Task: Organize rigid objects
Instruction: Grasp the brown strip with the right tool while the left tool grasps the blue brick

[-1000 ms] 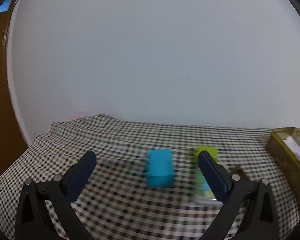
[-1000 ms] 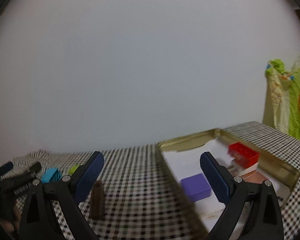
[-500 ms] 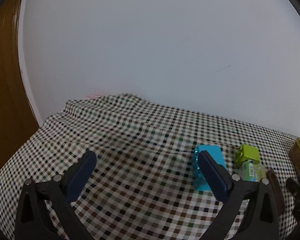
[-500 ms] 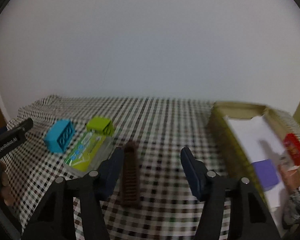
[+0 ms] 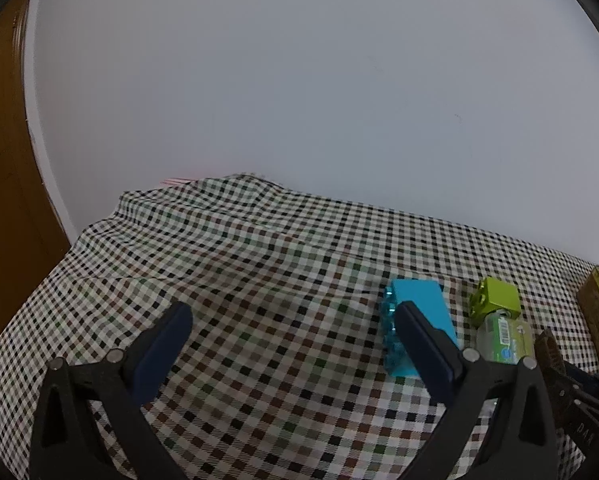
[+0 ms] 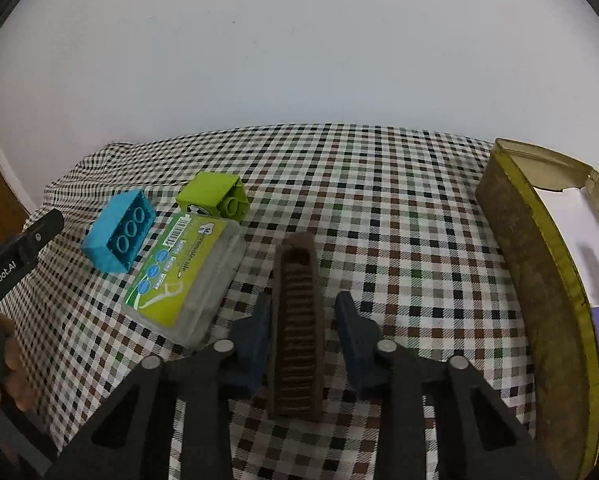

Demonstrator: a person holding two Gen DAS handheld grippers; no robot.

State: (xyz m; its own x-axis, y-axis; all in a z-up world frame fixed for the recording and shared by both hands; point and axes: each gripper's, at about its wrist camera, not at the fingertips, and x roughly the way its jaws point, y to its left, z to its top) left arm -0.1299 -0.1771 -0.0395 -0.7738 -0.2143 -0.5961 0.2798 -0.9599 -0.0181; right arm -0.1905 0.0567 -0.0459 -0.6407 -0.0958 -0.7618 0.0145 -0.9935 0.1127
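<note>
The right tongs (image 6: 302,312) have just been closing and now straddle a long brown ribbed piece (image 6: 298,320) lying on the checked desk (image 6: 379,200); the left pad seems pressed to its side, while a sliver of gap shows at the right pad (contact there is hard to judge). Left of it lie a clear floss-pick box (image 6: 183,276), a green brick (image 6: 215,196) and a blue brick (image 6: 117,236). A gold tin (image 6: 531,264) stands at the right. The left tongs (image 5: 295,312) gape wide, empty, above the cloth.
</note>
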